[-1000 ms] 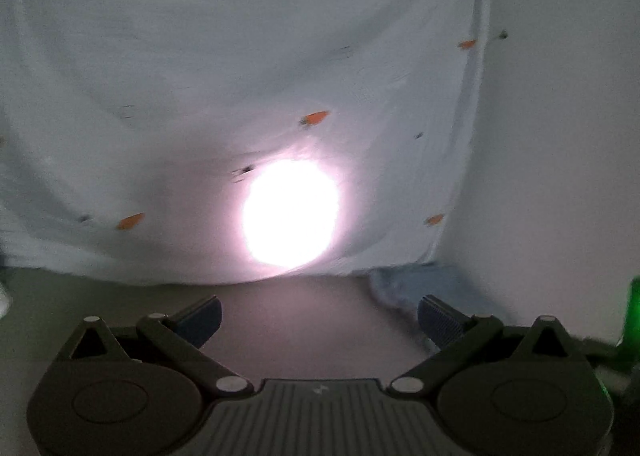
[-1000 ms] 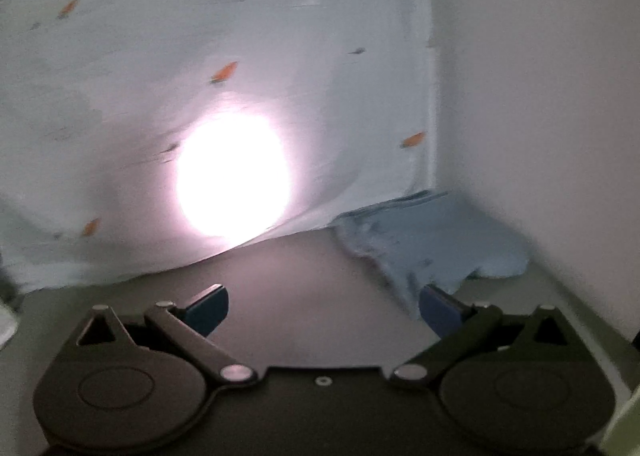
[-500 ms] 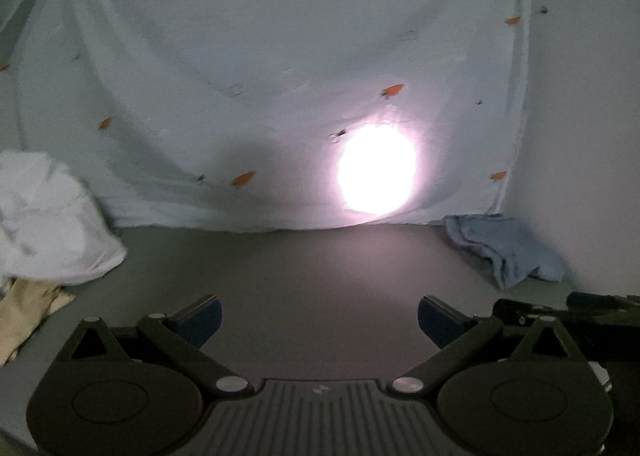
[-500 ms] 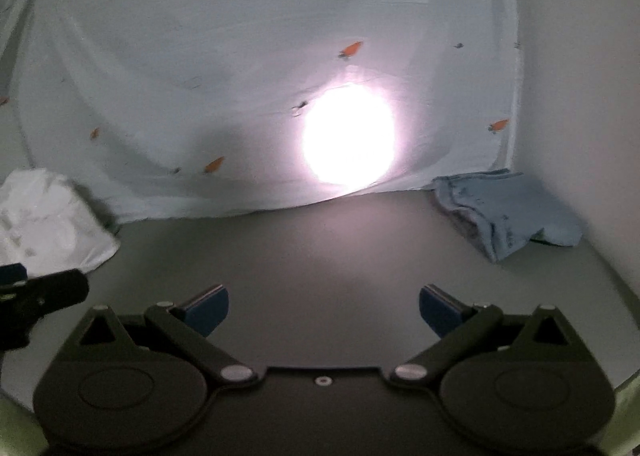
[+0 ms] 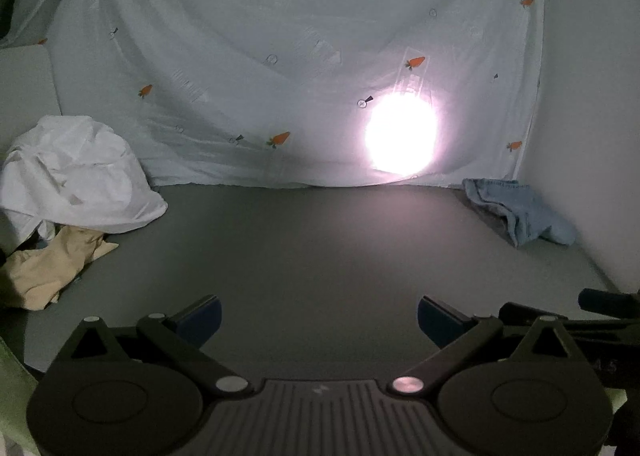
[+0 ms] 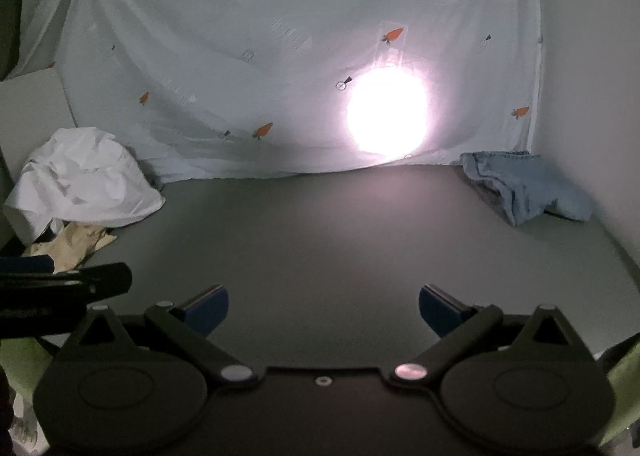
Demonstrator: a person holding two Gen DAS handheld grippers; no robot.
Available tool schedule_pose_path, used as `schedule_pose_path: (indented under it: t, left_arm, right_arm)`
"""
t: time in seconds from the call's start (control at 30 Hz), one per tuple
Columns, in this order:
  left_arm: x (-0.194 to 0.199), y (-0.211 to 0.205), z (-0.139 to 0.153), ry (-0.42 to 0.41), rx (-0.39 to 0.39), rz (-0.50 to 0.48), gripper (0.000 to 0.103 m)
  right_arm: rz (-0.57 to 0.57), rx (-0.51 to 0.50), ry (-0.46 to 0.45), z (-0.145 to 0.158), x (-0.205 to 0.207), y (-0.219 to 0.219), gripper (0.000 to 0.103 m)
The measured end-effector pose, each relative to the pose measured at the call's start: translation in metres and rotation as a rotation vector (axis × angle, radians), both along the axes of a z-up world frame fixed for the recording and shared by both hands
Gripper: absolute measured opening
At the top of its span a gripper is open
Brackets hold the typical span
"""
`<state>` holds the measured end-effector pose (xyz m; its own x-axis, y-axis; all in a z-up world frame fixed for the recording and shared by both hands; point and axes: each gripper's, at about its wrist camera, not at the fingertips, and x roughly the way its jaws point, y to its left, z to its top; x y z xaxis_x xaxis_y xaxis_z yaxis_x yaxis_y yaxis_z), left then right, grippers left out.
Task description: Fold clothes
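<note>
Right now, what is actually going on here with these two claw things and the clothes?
A person holds a two-finger gripper in each hand over a grey table. The left gripper and the right gripper are both open and hold nothing. A crumpled white garment sits on the left, partly over a beige garment, and a blue denim garment lies bunched at the far right. A carrot-print sheet hangs behind with a lamp glaring through. None of the three looks folded yet.

Three garments: white (image 5: 76,180), beige (image 5: 48,264), blue (image 5: 520,212).
</note>
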<state>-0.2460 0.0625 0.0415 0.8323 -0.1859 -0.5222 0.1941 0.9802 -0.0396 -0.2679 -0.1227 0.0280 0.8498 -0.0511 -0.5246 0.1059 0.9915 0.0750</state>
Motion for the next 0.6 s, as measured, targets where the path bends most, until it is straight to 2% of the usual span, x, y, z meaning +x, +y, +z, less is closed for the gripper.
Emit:
schedule_pose_path:
  t: [0.6]
  left_arm:
    - [-0.011,0.03,0.001,-0.005,-0.014,0.009,0.103]
  right_arm:
    - [-0.019,-0.014,0.016,-0.003,-0.014,0.026,0.103]
